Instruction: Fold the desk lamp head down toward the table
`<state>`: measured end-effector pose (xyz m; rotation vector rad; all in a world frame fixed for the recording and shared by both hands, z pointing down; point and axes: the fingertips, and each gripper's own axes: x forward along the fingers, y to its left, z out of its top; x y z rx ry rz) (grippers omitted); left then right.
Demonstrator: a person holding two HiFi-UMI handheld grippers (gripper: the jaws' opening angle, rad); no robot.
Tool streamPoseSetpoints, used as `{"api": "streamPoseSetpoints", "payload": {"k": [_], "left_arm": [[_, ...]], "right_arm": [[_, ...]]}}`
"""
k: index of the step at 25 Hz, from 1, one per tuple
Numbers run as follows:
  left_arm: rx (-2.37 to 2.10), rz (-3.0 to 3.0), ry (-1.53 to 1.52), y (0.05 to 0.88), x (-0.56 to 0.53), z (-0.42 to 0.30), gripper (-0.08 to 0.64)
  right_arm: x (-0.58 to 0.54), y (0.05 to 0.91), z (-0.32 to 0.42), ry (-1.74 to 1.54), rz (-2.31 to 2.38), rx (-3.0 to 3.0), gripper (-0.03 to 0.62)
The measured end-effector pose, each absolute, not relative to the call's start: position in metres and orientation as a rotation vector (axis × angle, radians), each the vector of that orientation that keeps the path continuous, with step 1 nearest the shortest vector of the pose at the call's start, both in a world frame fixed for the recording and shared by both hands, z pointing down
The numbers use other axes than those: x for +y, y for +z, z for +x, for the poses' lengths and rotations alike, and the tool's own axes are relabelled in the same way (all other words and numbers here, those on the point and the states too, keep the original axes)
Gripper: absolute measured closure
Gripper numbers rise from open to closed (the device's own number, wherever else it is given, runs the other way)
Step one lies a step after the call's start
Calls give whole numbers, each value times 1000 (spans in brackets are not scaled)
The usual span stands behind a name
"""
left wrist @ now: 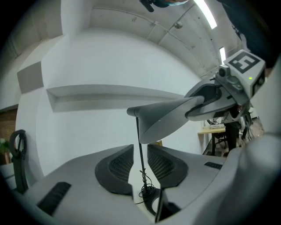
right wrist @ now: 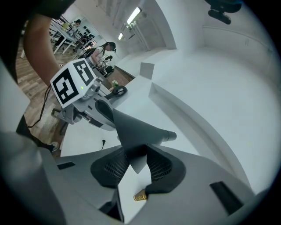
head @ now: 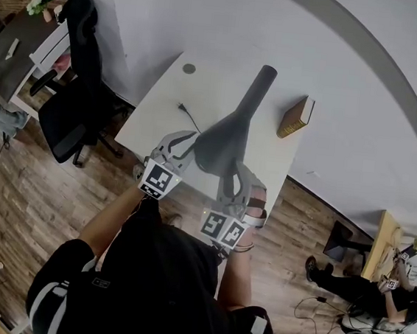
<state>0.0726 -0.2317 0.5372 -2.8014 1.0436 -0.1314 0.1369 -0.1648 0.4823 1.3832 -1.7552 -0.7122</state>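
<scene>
The grey desk lamp stands on a white table (head: 164, 91). Its wide head (head: 226, 138) reaches toward me, and its neck (head: 258, 86) runs toward the far edge. My right gripper (head: 236, 174) is shut on the near rim of the head (right wrist: 136, 132), whose edge is wedged between the pads (right wrist: 160, 169). My left gripper (head: 185, 147) sits at the head's left side with its jaws a narrow slit apart (left wrist: 140, 169) and nothing between them. The head (left wrist: 162, 118) hangs above them. Through the gap I see the thin lamp pole (left wrist: 139, 145) and the base (left wrist: 147, 192) with its coiled cord.
A brown book (head: 295, 116) lies near the table's right edge. A black cord (head: 188, 114) trails on the tabletop. A black office chair (head: 74, 104) stands left of the table on the wood floor. A person (head: 358, 289) sits by another desk at the far right.
</scene>
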Motion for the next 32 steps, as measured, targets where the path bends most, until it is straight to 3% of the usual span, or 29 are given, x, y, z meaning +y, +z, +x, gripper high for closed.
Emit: {"api": "streamPoseSetpoints", "payload": {"k": [2,4,9,16,25,32], "left_arm": [[963,-2745,-191,536,-219,68,377],[881,-2661,-279,534,-207,65,313],[732,-2353,-417,504,-189,63,261],[537,-2074,-530,488,-182,83,261],[553,-2015,-511,486,-180,101,441],[572,-1992,-513,492,-182,100,448]], "right_arm": [[-165,482,137,-716,1383,-1755,465],[-165,482,138,-720,1383,-1754,466],[-165,483,139,-724,1379,-1757,466],[-167,484,138,-726,1373,-1752,466],[-165,483,139,-726,1384,-1744,469],[-166,489,139,-747,1373,-1717,466]]}}
